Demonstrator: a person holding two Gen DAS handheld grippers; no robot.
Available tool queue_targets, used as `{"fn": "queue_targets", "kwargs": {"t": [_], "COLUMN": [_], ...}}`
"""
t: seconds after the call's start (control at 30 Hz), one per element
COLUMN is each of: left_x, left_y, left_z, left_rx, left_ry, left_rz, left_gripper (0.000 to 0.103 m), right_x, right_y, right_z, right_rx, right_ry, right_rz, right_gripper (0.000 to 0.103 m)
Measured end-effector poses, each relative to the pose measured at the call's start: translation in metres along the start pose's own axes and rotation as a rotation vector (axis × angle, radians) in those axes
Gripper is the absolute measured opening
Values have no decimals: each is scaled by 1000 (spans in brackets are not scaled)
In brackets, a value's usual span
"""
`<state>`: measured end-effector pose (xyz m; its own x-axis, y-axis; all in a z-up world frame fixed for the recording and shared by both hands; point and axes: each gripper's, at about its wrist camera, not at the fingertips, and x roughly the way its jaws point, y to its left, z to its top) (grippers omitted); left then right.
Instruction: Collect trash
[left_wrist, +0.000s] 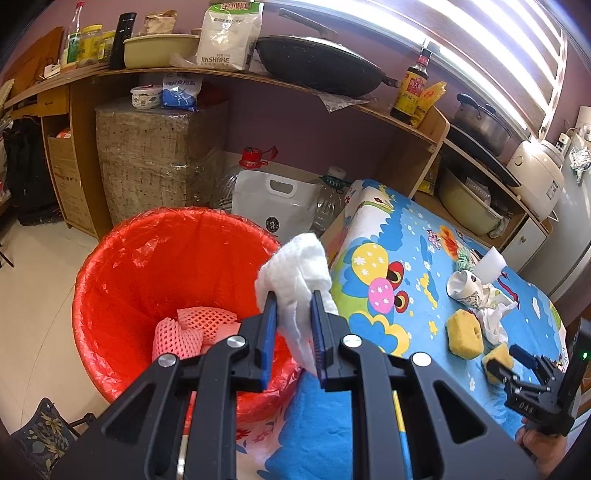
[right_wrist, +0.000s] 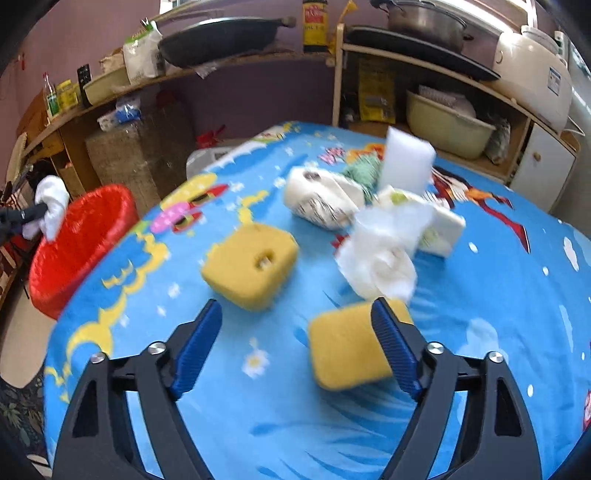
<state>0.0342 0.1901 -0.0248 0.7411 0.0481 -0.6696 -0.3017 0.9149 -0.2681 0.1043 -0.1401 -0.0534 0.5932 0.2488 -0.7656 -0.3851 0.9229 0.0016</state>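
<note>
My left gripper (left_wrist: 293, 295) is shut on a crumpled white tissue (left_wrist: 295, 266), held above the near rim of a red-lined bin (left_wrist: 122, 266). Pink foam nets (left_wrist: 195, 328) lie inside the bin. My right gripper (right_wrist: 297, 304) stands open just above the table, with a small yellow sponge (right_wrist: 343, 350) lying between its fingers, close to the right finger (right_wrist: 395, 343). Beyond it are a larger yellow sponge (right_wrist: 251, 264), a crumpled tissue (right_wrist: 384, 258), a crushed paper cup (right_wrist: 321, 203) and a white foam block (right_wrist: 406, 166). In the left wrist view the right gripper (left_wrist: 505, 357) shows at the far right.
The table wears a blue cartoon cloth (right_wrist: 295, 424); the bin stands on the floor off its left edge. Behind are wooden shelves with a wok (left_wrist: 317, 66), bottles and a rice cooker (left_wrist: 535, 173). Plastic jugs (left_wrist: 255, 162) and a white bag (left_wrist: 277, 206) stand behind the bin.
</note>
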Motion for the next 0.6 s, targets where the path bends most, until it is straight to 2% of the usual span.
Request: {"fn": "queue_targets", "kwargs": {"t": [0.33, 0.6], "left_x": [2, 3], "left_y": [-2, -1], "left_z": [-2, -4], "left_rx": [2, 1], "left_ry": [3, 6], "left_rz": [1, 3], "left_gripper": [17, 17], "right_x": [10, 2], "right_y": [-24, -40], "right_z": [-14, -12], "right_rx": [8, 53], "right_ry": [44, 22], "right_rz": [-55, -51], "right_gripper": [84, 84]}}
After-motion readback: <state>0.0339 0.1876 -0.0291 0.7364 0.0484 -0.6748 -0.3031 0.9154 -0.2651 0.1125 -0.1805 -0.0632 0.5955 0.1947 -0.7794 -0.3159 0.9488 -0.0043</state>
